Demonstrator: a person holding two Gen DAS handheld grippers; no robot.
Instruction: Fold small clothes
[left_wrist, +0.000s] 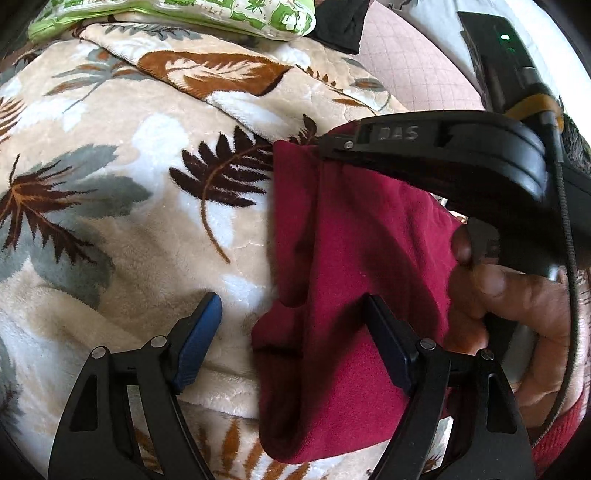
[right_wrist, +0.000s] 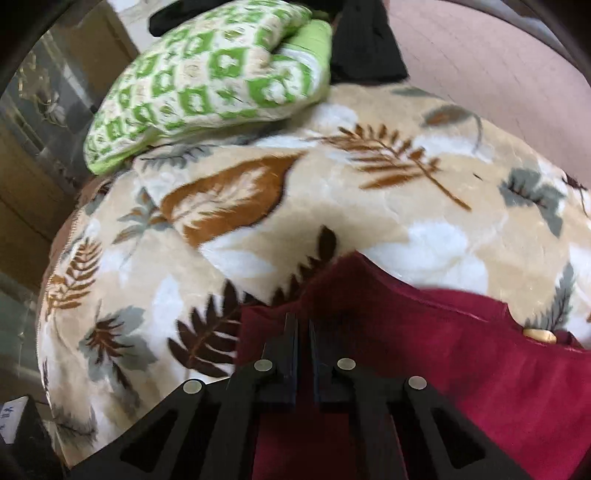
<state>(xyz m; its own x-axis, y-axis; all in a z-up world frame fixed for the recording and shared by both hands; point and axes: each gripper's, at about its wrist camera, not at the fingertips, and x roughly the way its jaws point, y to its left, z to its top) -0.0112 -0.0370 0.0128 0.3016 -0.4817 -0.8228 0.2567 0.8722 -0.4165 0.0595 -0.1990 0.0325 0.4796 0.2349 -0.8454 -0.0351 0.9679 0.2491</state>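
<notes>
Pinching maroon garment (right_wrist: 424, 350) — right claw (right_wrist: 303, 328) clenched; left claw (left_wrist: 291, 314) released, straddling its edge.

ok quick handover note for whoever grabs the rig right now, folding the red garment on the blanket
Left gripper: jaws open, hovering over the near left edge of the maroon garment, gripping nothing.
Right gripper: jaws shut on a fold of the garment at its far edge, that edge lifted.
Garment: lies on the leaf-print blanket, right of centre in the left wrist view; a pale button shows at its right side.
Done: a first fold looks under way.
Left: lay the lifted edge over, flatten it, finish folding.
</notes>
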